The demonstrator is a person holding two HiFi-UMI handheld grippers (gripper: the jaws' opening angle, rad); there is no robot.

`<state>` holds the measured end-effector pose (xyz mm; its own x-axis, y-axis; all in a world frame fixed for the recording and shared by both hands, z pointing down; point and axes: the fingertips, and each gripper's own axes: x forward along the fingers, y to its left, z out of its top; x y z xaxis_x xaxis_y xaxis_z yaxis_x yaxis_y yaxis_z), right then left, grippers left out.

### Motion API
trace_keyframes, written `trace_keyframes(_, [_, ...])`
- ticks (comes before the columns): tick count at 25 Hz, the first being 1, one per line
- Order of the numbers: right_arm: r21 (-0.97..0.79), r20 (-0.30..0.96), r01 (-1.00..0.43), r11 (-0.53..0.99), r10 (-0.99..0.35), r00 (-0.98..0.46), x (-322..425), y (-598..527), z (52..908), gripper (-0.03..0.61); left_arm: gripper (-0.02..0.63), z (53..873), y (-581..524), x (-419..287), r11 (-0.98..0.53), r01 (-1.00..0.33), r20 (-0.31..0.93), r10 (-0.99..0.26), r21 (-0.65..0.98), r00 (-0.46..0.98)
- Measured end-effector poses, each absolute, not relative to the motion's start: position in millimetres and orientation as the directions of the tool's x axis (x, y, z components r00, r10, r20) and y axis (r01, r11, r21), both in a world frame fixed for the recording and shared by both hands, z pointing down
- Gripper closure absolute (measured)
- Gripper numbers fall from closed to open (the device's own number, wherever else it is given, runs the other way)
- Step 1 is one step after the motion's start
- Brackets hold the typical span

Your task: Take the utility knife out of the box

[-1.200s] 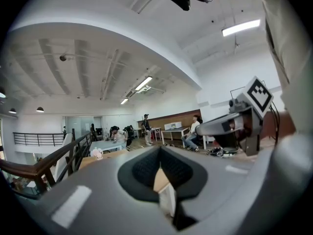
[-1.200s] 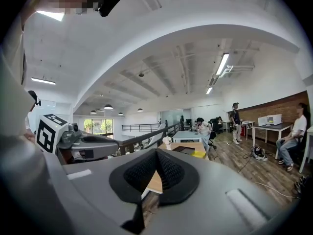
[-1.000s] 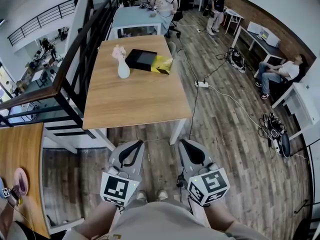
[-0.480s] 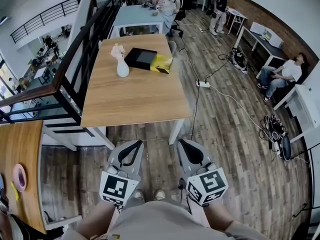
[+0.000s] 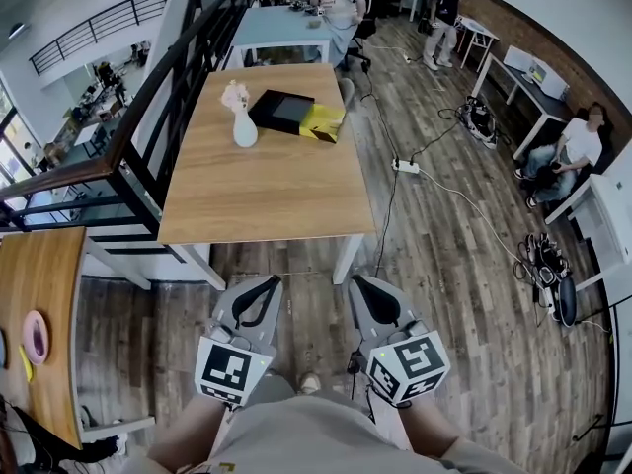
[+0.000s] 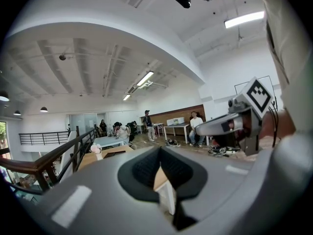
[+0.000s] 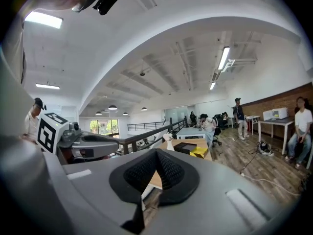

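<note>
Close to the person's body, two tools are carried side by side over the wooden floor. The left tool and the right tool each have their jaws pressed together with nothing between them. That fits a walk-up, I judge, since nothing is within reach to grasp yet. Both point forward toward the one wooden surface just ahead.

At that surface's far end lies one black box, flat and apparently closed, well apart from both tools. No utility knife shows in any view, so I take it to be inside the box. One yellow packet lies against the box's right side, and one white vase of pale flowers stands upright just to its left. Reaching the box probably means going along the surface's side.
</note>
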<state>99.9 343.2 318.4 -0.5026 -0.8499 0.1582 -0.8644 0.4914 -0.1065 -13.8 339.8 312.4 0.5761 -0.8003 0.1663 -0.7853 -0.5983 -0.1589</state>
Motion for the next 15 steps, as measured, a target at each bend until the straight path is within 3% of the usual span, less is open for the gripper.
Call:
trace_keyframes(7, [-0.168,0.139,-0.847,0.504,-0.839,-0.526,104,334,324,0.578,0.611,321,333,-15,-0.594,-0.790,0.179,-0.803,-0.152,0.569])
trace_keyframes(15, [-0.121,0.138,-0.862,0.492,-0.852,-0.505,105,311,326,0.578,0.612,328,311,-15,-0.608,-0.784,0.171,-0.792,-0.125,0.587])
